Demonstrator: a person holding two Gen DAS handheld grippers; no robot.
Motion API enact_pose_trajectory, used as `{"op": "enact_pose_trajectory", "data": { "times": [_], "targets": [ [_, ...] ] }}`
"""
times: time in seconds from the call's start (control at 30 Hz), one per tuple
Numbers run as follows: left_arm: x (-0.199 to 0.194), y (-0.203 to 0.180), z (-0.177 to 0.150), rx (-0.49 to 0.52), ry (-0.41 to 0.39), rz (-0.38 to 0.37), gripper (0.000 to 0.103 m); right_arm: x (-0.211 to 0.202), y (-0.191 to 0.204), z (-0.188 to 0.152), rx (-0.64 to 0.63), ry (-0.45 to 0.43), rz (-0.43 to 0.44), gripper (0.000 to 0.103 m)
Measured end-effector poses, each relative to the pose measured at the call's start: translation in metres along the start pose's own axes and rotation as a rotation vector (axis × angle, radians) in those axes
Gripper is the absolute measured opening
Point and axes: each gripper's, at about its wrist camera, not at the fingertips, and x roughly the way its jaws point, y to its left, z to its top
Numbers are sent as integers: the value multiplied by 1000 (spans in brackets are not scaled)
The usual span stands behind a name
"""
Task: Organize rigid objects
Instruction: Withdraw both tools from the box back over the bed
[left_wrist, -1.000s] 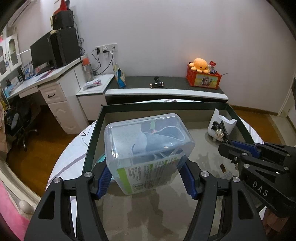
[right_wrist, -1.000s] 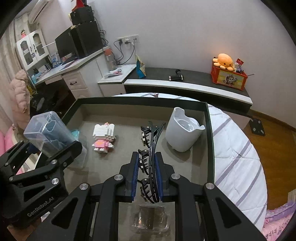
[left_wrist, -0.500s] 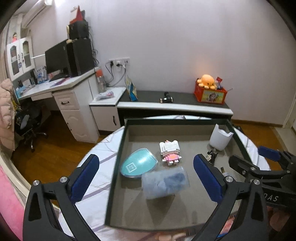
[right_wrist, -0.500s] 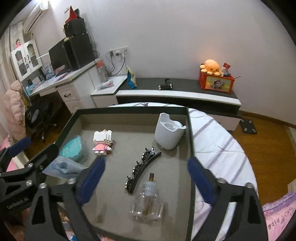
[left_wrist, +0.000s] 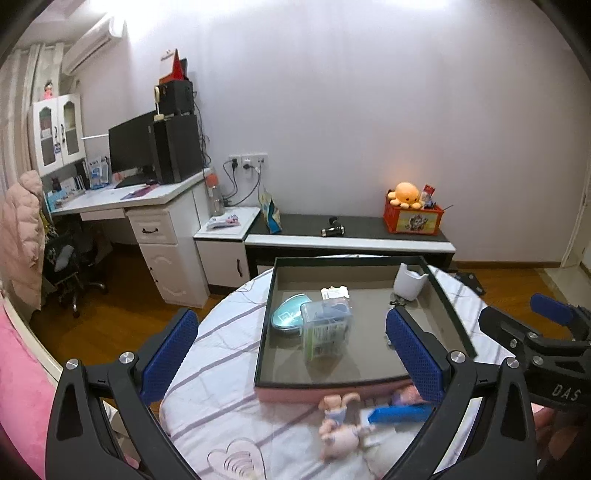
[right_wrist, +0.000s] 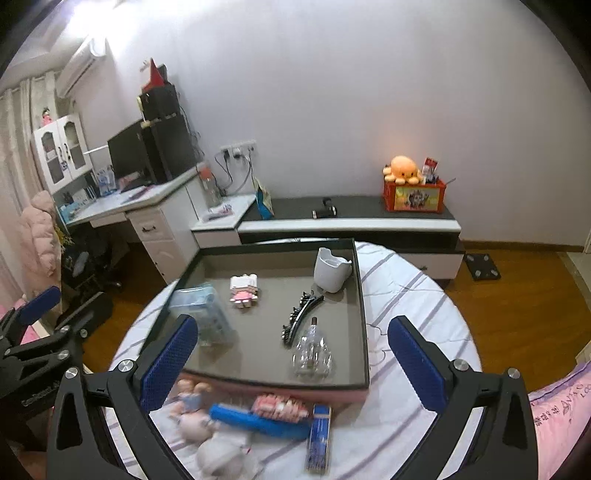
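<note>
A dark shallow tray sits on the round table. In it lie a clear plastic box, a teal oval case, a pink block figure, a white cup, a black hair clip and a clear glass bottle. My left gripper is open and empty, raised in front of the tray. My right gripper is open and empty, also pulled back above the table's near side.
In front of the tray lie a doll, a blue comb, a pink item and a blue box. A desk and low bench stand behind. The right gripper shows in the left view.
Both grippers opened, letting go of the plastic box and the hair clip in the tray, then pulled back and up away from the tray.
</note>
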Motion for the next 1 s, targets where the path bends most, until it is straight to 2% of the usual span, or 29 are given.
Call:
{"op": "enact_pose_trajectory", "data": {
  "times": [0.23, 0.47, 0.7, 1.0],
  "targets": [
    [-51, 8, -15, 2, -24, 17, 103, -55, 11, -22, -5, -59, -1, 103],
    [-81, 19, -33, -12, -18, 29, 103, -95, 11, -49, 5, -84, -6, 103],
    [-105, 24, -50, -23, -21, 37, 103, -113, 14, -77, 14, -66, 1, 103],
    [-123, 23, -69, -19, -9, 32, 103, -129, 25, -95, -16, -55, 5, 103]
  ]
}}
